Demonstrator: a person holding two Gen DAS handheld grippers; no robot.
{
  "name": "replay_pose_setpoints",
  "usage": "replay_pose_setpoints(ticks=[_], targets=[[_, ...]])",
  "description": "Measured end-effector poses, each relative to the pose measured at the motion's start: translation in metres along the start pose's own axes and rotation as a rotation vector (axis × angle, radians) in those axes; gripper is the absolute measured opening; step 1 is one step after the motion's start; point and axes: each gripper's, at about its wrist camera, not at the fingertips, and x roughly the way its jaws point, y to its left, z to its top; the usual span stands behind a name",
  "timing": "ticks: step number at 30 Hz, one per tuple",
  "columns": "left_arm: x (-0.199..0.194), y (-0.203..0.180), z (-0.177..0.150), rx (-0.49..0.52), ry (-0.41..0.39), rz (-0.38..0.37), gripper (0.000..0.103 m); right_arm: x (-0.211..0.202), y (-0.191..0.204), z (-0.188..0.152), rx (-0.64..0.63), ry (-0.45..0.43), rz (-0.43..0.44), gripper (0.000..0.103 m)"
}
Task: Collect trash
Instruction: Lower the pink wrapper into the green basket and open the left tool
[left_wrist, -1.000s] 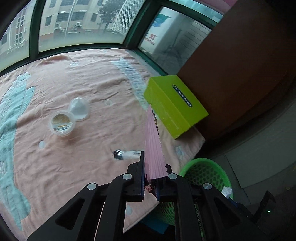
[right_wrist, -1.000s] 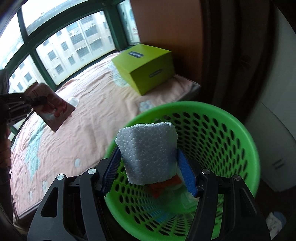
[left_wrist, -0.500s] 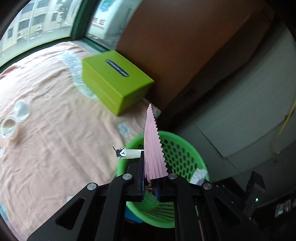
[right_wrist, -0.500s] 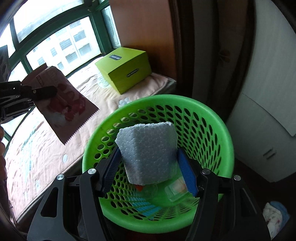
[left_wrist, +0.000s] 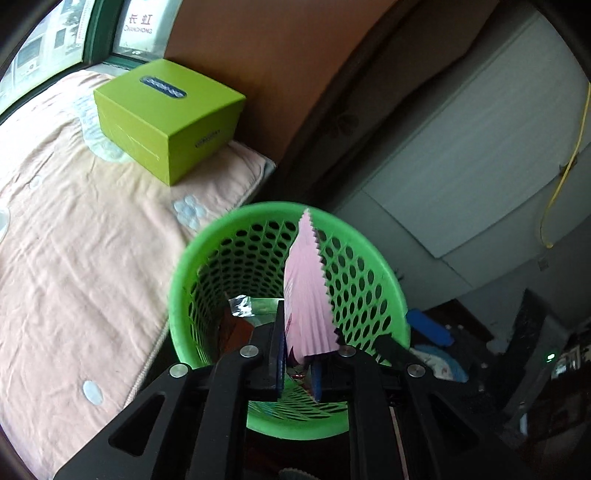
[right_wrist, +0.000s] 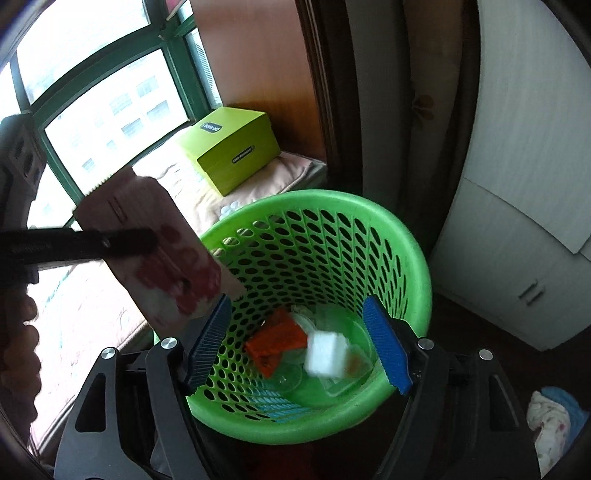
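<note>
Trash: a pink wrapper (left_wrist: 306, 295) with zigzag edges stands between the left gripper (left_wrist: 298, 363)'s fingers, which are opening, above the round green basket (left_wrist: 384, 280) full of holes. The right gripper (right_wrist: 297, 341)'s bumpy blue fingers are spreading with nothing between them. A white foam block (right_wrist: 327, 353) is down in the basket, by an orange packet (right_wrist: 277, 341).

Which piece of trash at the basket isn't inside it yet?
The pink wrapper: the left gripper, jaws opening, has it above the green basket. The white foam block and orange packet lie inside.
</note>
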Motion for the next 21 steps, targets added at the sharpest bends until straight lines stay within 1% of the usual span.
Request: replay_pose_setpoints(ticks=[1, 2, 4, 5, 8, 9, 12, 13, 14, 17, 18, 21], targets=[[0.004, -0.001, -0.002, 0.004, 0.008, 0.007, 0.02, -0.002, -0.001, 0.0, 0.004, -0.004, 0.001, 0.074], [0.007, 0.0, -0.002, 0.005, 0.013, 0.009, 0.024, -0.003, -0.001, -0.001, 0.008, -0.007, 0.0, 0.074], [0.01, 0.0, -0.005, 0.003, 0.021, 0.01, 0.045, -0.005, -0.002, -0.001, 0.014, -0.011, 0.002, 0.074], [0.011, 0.001, -0.006, 0.002, 0.021, 0.015, 0.047, -0.006, -0.002, -0.001, 0.017, -0.013, 0.003, 0.074], [0.012, 0.002, -0.01, 0.006, 0.022, 0.019, 0.048, -0.007, -0.001, -0.001, 0.021, -0.016, 0.009, 0.074], [0.01, 0.003, -0.012, 0.007, 0.019, 0.025, 0.051, -0.008, 0.0, 0.0, 0.021, -0.017, 0.011, 0.074], [0.002, 0.009, -0.012, 0.007, 0.001, 0.046, 0.052, -0.007, 0.006, 0.002, 0.013, -0.022, 0.021, 0.075], [-0.002, 0.012, -0.012, 0.007, -0.005, 0.055, 0.056, -0.008, 0.008, 0.002, 0.007, -0.023, 0.024, 0.076], [-0.006, 0.016, -0.012, 0.005, -0.016, 0.07, 0.058, -0.008, 0.011, 0.003, 0.002, -0.024, 0.027, 0.077], [-0.02, 0.028, -0.012, -0.005, -0.043, 0.105, 0.059, -0.006, 0.022, 0.005, -0.013, -0.026, 0.045, 0.077], [-0.024, 0.033, -0.012, -0.013, -0.05, 0.113, 0.062, -0.005, 0.027, 0.006, -0.018, -0.025, 0.055, 0.077], [-0.038, 0.051, -0.011, -0.037, -0.08, 0.157, 0.064, -0.001, 0.038, 0.01, -0.036, -0.025, 0.07, 0.078]])
